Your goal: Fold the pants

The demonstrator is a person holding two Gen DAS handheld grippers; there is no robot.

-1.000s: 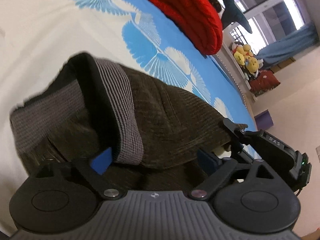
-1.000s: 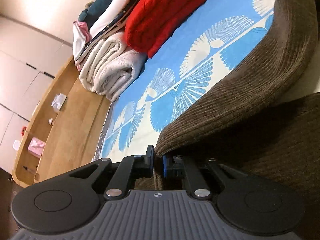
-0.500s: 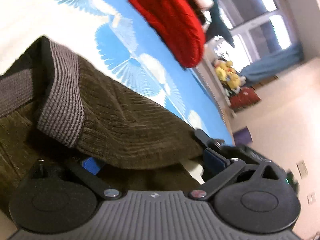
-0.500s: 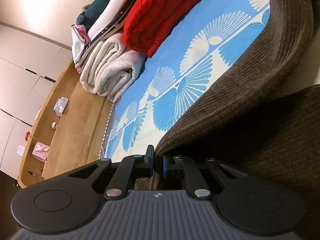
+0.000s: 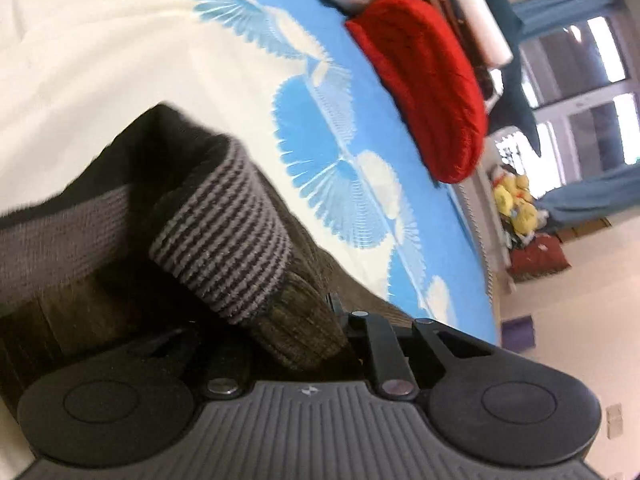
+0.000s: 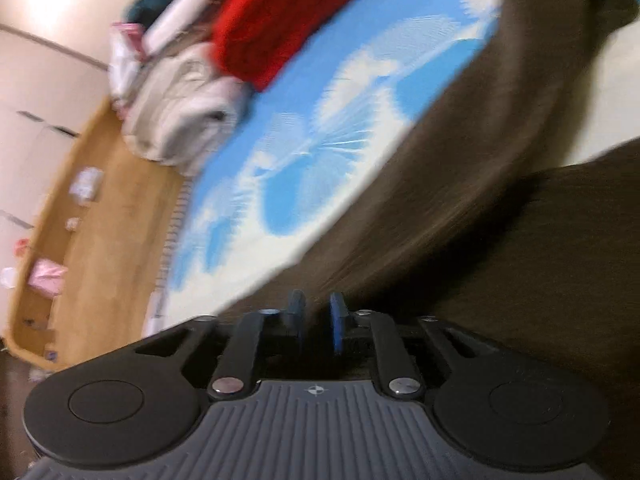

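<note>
I am holding the left claw (image 5: 296, 344) clenched on the brown corduroy pants (image 5: 300, 332), gripping a bunched fold just below the striped ribbed cuff (image 5: 224, 236); its pads are buried in cloth. The right claw (image 6: 316, 320) is standing slightly parted, blue pads (image 6: 338, 320) showing a narrow gap with corduroy in it; that view is blurred, so I cannot tell whether it is gripping or releasing.

The pants are lying on the bed (image 5: 80, 60), on the cream and blue fan-print sheet, partly lifted at my end. A red blanket (image 5: 432, 80) and rolled bedding (image 6: 180, 120) are sitting well apart at the far side.

Judgement: I am carrying a fold over. To do it well I am keeping both claws level and moving together, so the edge is landing square on the layer beneath without dragging it.

In the right wrist view the leg (image 6: 460, 160) is running long from the claw toward the upper right; the far end is out of view.
</note>
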